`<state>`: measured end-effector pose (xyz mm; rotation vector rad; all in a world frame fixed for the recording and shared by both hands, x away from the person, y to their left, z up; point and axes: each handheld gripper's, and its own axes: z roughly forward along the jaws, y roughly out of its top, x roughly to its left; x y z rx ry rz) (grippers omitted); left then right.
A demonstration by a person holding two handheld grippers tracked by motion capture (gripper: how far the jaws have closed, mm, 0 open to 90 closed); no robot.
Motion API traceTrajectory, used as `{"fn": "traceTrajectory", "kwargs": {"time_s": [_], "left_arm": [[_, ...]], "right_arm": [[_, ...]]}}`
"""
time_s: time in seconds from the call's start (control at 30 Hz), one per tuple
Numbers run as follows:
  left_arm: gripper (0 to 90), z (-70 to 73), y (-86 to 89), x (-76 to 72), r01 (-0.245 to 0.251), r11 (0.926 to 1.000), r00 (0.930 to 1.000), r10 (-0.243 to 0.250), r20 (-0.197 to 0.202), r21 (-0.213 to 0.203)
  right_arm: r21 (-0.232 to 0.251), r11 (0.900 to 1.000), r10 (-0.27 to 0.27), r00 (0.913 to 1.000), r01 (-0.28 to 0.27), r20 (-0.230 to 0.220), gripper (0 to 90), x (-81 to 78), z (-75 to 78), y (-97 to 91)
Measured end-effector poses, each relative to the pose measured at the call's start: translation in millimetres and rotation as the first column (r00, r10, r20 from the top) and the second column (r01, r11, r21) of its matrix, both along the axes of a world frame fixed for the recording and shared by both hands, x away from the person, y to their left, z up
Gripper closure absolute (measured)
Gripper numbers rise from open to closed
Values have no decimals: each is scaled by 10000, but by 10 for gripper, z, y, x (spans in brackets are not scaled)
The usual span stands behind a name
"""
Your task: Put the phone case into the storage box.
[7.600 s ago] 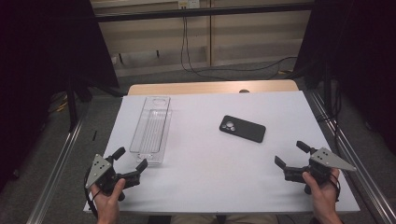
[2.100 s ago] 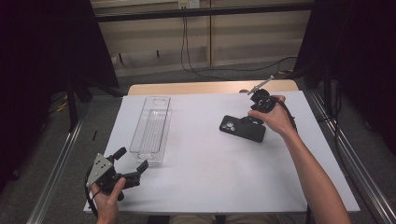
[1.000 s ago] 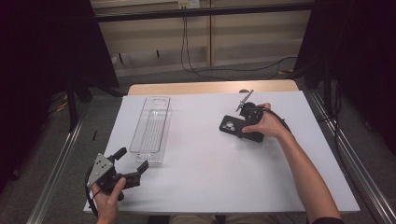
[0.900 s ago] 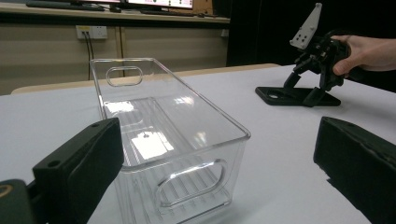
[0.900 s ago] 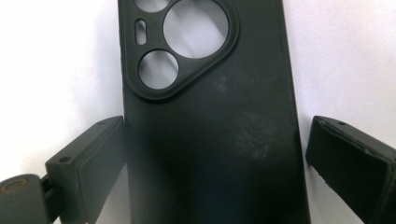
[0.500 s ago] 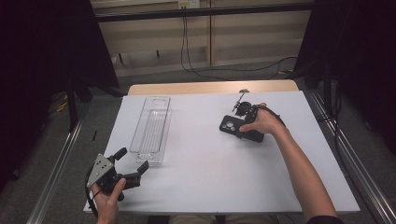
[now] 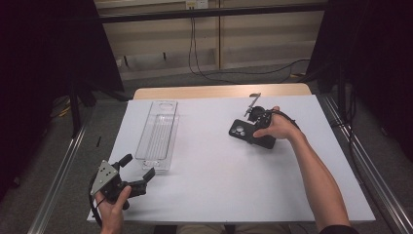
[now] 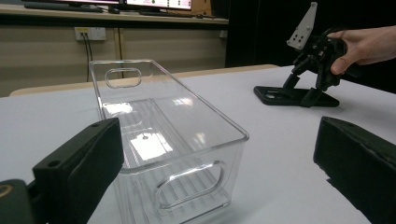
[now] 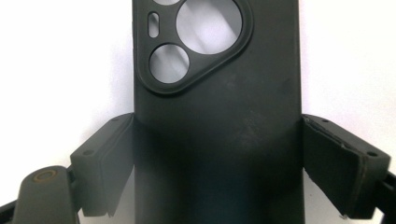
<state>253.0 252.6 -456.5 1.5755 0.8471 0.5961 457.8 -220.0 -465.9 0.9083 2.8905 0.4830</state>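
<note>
- My right gripper (image 9: 217,158) is squeezed tight on the black phone case (image 9: 217,116). One black jaw presses on each long side of it.
- Those jaws have just been closing in, and the case is right between them.
- In the right gripper view, the case has a rounded hump with three round holes and one small slot in it. The hump is at the end far from my jaws.
- From the high view, my right gripper (image 7: 257,122) points down at the phone case (image 7: 248,133), and the case lies flat on the white table (image 7: 214,195).
- The grey plate on my right gripper sticks up just past the case, on the far side.
- The phone case sits well to the right of the clear plastic bin (image 7: 158,134).
- In the left gripper view, I see the case (image 8: 289,95) lying past the right side of the clear bin (image 8: 163,135).
- My left gripper (image 7: 139,170) is wide open and holds nothing. It sits just in front of the near end of the clear bin, down by my edge of the table.
- The clear bin is long and see-through, with a cut-out handle at each end.
- A wooden strip (image 7: 219,91) runs along the table's far edge, past the bin.
</note>
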Motion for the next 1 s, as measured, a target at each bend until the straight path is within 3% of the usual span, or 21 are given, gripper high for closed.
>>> {"fn": "traceTrajectory", "kwargs": {"time_s": [0.13,0.23,0.27,0.43,0.47,0.53,0.67,0.9,0.93,1.0], "left_arm": [[19,1,2,-1,-4,10000,10000,4,11,-1],[19,2,7,4,25,10000,10000,-25,34,64],[19,1,7,3,13,10000,10000,-14,30,67],[19,2,6,2,24,10000,10000,-25,32,72],[19,2,4,-1,-26,10000,10000,26,34,65],[19,1,3,-2,-22,10000,10000,21,31,60],[19,-1,4,-6,12,10000,10000,-12,18,4],[23,1,3,-9,-61,10000,10000,61,13,27],[22,3,5,-9,-58,10000,10000,58,17,53],[23,5,12,-4,26,9999,10000,-26,65,111]], "right_arm": [[60,10000,-53,10000,53,26,145,-9,5,-5],[248,9997,-22,10000,20,76,145,-13,5,-29],[538,9985,-46,10000,42,80,145,-19,20,-53],[772,9966,-301,9990,276,318,145,-59,92,-97],[1126,9926,-497,9979,447,420,145,-77,122,-125],[1179,9918,-547,9972,485,501,145,-85,138,-137],[1912,9791,-886,9920,701,900,144,-131,230,-212],[2479,9662,-1088,9836,705,1440,144,-183,247,-279],[2813,9572,-1183,9794,686,1637,144,-189,241,-324],[2906,9538,-1309,9762,764,1728,145,-194,242,-339]]}}
